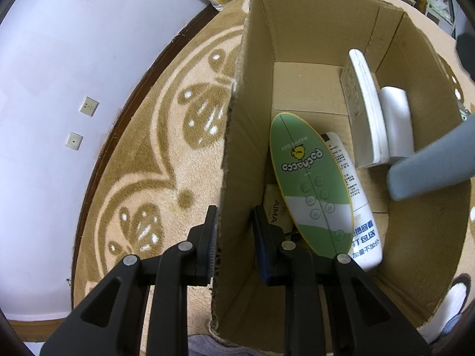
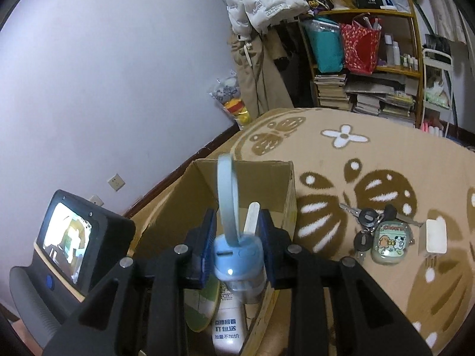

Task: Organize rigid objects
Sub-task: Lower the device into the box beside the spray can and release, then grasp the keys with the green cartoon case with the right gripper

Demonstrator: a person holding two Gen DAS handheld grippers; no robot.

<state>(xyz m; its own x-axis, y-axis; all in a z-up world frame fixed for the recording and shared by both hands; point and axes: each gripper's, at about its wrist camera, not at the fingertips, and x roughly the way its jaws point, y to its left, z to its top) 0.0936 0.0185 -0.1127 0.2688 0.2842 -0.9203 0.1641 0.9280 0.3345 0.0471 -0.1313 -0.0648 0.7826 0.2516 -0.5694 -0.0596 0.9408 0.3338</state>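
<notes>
An open cardboard box [image 1: 297, 29] stands on the patterned carpet. Inside lie a green oval Pochacco board [image 1: 308, 178], a white printed tube [image 1: 353, 195], a white flat case [image 1: 368, 109] on edge and a white block [image 1: 397, 118]. My left gripper [image 1: 234, 234] is open and straddles the box's left wall, one finger outside and one inside. My right gripper [image 2: 237, 231] is shut on a light blue object with a loop handle [image 2: 237, 255], held above the box [image 2: 178, 201]. A blurred blue-grey bar [image 1: 430, 163] reaches over the box from the right.
On the carpet right of the box lie a bunch of keys [image 2: 368, 222], a cartoon earbud case [image 2: 390, 243] and a white charger [image 2: 435, 237]. An AIMA card [image 1: 276, 207] sits under the board. The wall is at left; crowded shelves [image 2: 371, 89] and hanging clothes stand behind.
</notes>
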